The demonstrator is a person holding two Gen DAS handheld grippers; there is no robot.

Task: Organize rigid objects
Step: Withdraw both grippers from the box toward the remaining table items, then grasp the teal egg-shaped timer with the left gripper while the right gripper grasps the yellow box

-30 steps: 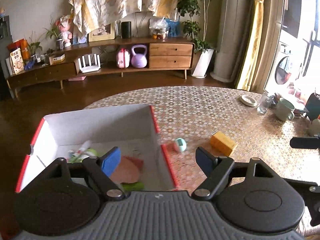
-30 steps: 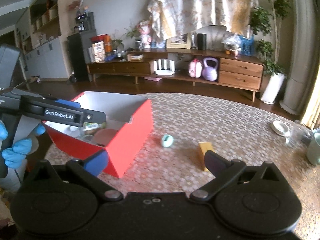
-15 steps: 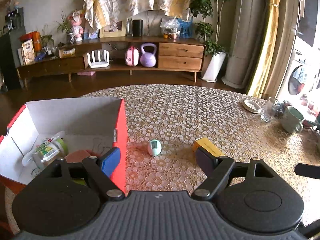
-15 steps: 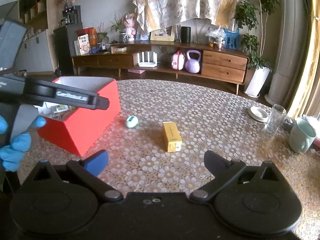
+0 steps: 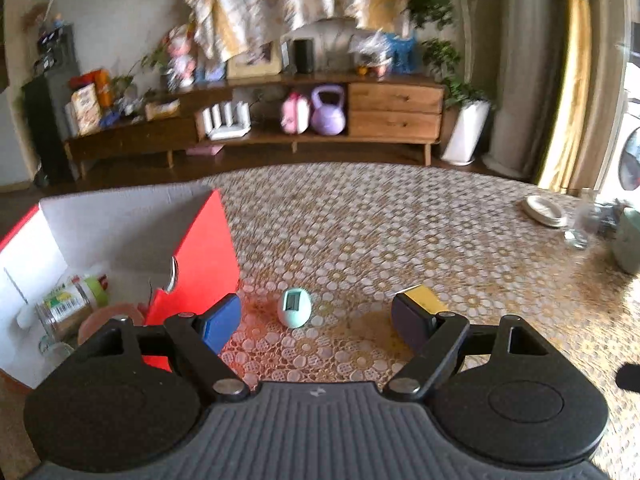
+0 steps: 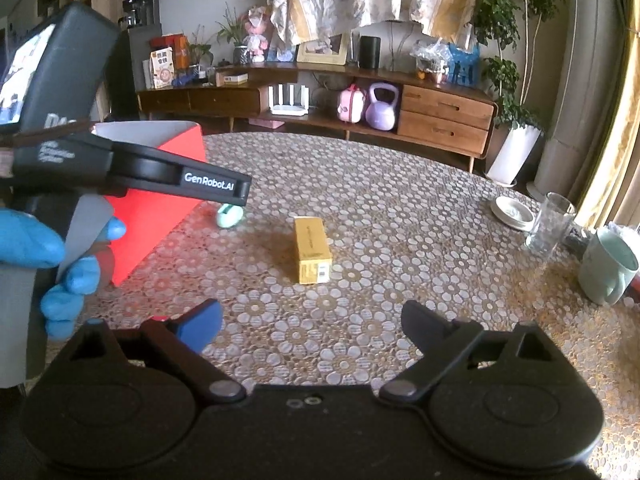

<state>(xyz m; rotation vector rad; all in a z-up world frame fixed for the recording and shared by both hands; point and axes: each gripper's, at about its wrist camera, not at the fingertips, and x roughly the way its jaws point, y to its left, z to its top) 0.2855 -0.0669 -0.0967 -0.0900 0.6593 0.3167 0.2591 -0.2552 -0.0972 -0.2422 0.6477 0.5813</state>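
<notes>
The left gripper (image 5: 316,320) points down at the table (image 5: 400,232) with its jaws wide apart and nothing between the pads. The egg (image 5: 295,307), a small mint-green shape with a dark screen, sits on the table just ahead of the gap, nearer the blue left finger (image 5: 218,322). The black right finger (image 5: 412,326) overlaps the near end of the yellow box (image 5: 422,295), so contact cannot be confirmed from this view. The red bin (image 5: 200,256) stands just left of the egg, open at the top (white inside), and holds a jar (image 5: 66,308) with a barcode label and a pinkish round item (image 5: 108,322).

The right gripper (image 6: 312,326) is also open; its jaws have just been closing slightly, with only bare table between them. The yellow box (image 6: 312,250) lies flat well ahead of its fingertips, long side pointing away from the camera. Beyond it, the egg (image 6: 230,216) rests beside the red bin (image 6: 160,216), partly hidden by the left gripper (image 6: 240,190), which a blue-gloved hand (image 6: 56,256) holds above the bin's near corner.

At the far right edge of the table stand a glass (image 6: 550,222), a mug (image 6: 608,270) and a small dish (image 6: 512,210), well apart from the task items.
</notes>
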